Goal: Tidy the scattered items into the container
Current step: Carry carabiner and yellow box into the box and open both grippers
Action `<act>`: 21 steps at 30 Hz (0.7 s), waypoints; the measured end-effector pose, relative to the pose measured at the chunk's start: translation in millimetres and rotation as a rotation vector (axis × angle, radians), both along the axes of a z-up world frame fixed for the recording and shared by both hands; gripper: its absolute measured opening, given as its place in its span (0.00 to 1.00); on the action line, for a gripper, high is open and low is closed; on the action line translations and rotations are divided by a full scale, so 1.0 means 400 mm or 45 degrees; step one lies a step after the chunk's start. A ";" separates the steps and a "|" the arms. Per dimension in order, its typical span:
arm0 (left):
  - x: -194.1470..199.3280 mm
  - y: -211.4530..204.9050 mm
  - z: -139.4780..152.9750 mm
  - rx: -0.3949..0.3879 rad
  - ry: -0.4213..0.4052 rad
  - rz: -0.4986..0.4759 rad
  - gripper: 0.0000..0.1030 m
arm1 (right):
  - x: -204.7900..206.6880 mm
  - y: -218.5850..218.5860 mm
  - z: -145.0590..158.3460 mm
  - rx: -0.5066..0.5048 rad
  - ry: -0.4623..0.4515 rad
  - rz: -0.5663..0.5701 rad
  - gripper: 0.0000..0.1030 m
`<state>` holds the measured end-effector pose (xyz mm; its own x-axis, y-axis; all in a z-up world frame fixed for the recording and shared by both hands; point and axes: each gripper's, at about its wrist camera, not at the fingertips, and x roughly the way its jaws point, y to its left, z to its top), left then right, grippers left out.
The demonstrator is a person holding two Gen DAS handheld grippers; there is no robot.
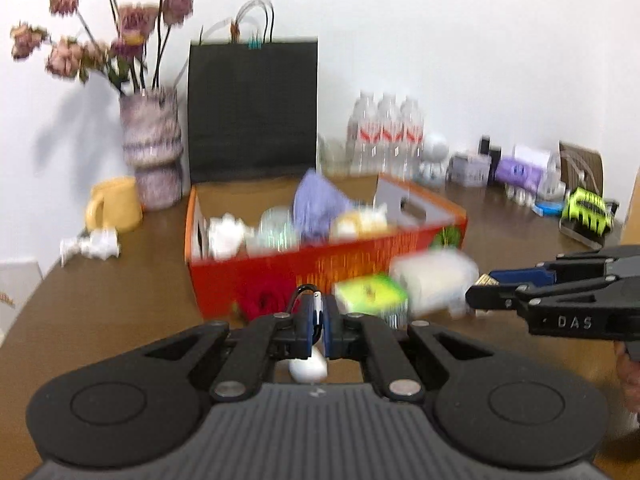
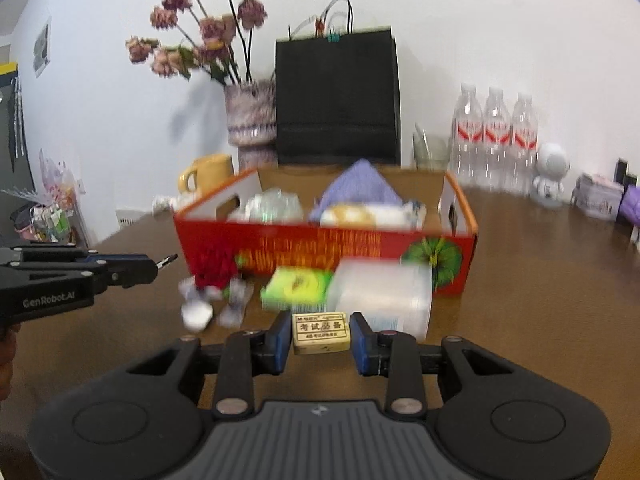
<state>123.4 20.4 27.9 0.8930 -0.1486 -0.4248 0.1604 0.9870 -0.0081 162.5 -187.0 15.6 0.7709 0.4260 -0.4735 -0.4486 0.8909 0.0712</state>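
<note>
Eraser [image 2: 319, 333], cream block with printed label: clamped between the blue pads of the right tool [image 2: 319, 338], held level above the worktop [image 2: 540, 280], in front of the red cardboard box [image 2: 320, 248]. Carabiner clip [image 1: 316, 308], black with a silver gate: pinched in the closed left tool [image 1: 318, 322], raised before the same box. Still on the worktop by the box front: green packet [image 2: 298, 286], translucent tub [image 2: 384, 296], red artificial rose [image 2: 212, 266].
</note>
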 end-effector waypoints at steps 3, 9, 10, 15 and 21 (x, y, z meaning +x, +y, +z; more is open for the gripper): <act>0.049 -0.002 0.047 -0.021 -0.069 0.008 0.05 | 0.047 0.003 0.045 0.015 -0.056 -0.012 0.29; 0.210 0.005 0.087 -0.099 -0.111 0.047 0.05 | 0.208 0.033 0.096 0.013 -0.101 -0.058 0.29; 0.241 0.008 0.084 -0.113 -0.103 0.060 0.05 | 0.239 0.039 0.097 0.012 -0.096 -0.065 0.29; 0.377 0.019 0.041 -0.163 -0.033 0.109 0.05 | 0.374 0.050 0.071 0.018 -0.052 -0.114 0.29; 0.450 0.029 -0.017 -0.155 0.063 0.174 0.24 | 0.458 0.075 0.021 -0.039 0.059 -0.106 0.41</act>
